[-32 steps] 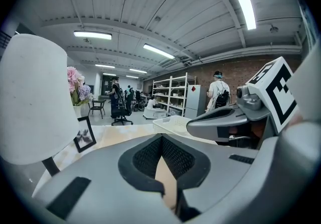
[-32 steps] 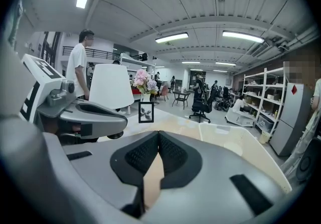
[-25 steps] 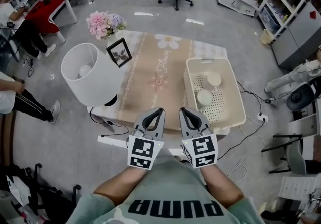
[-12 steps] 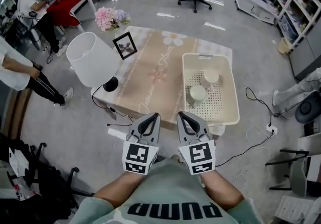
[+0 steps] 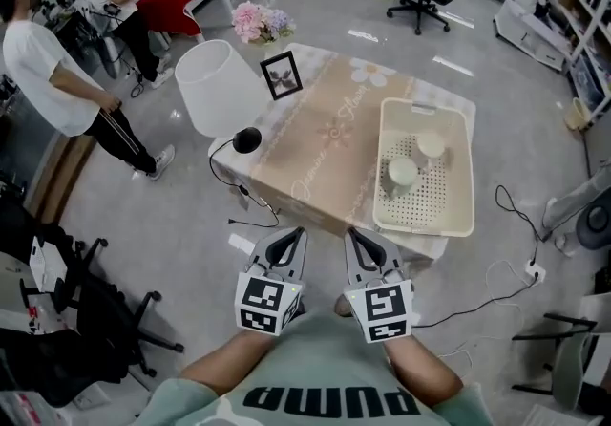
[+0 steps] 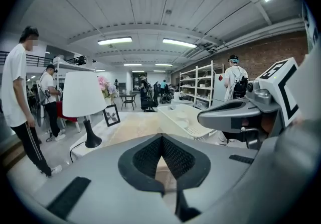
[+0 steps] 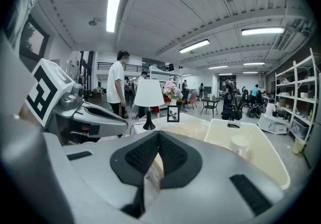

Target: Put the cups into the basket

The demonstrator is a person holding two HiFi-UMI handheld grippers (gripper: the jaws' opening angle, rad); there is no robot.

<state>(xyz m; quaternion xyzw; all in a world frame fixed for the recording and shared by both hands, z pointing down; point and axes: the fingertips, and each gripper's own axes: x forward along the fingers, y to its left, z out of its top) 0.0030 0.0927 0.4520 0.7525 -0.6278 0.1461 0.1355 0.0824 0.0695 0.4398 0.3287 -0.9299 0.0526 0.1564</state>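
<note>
Cups: you've got two pale ones, the nearer cup (image 5: 402,171) and the farther cup (image 5: 431,144), both inside the basket (image 5: 465,176), close together on its perforated floor.
Basket: it sits on the right half of the table (image 5: 325,142), its long side running away from you. The tall walls fence the cups in, so they look settled.
Left gripper: your left gripper (image 5: 294,237) has its jaws pressed together with nothing between them. It is held low by your torso, well apart from the table.
Right gripper: your right gripper (image 5: 353,237) is the same, pads meeting and empty, just beside the left one.
Why so: with both cups in the basket and none loose on the table, this reads as a parked pose, the job apparently finished.
Hard to make out: whether the cups stand mouth-up or upturned. From above they look like plain discs, possibly upturned.
Hidden: the lamp (image 5: 220,88) shade covers the table's left corner. From the right gripper view, the basket wall cuts off the lower part of the one cup in sight.
</note>
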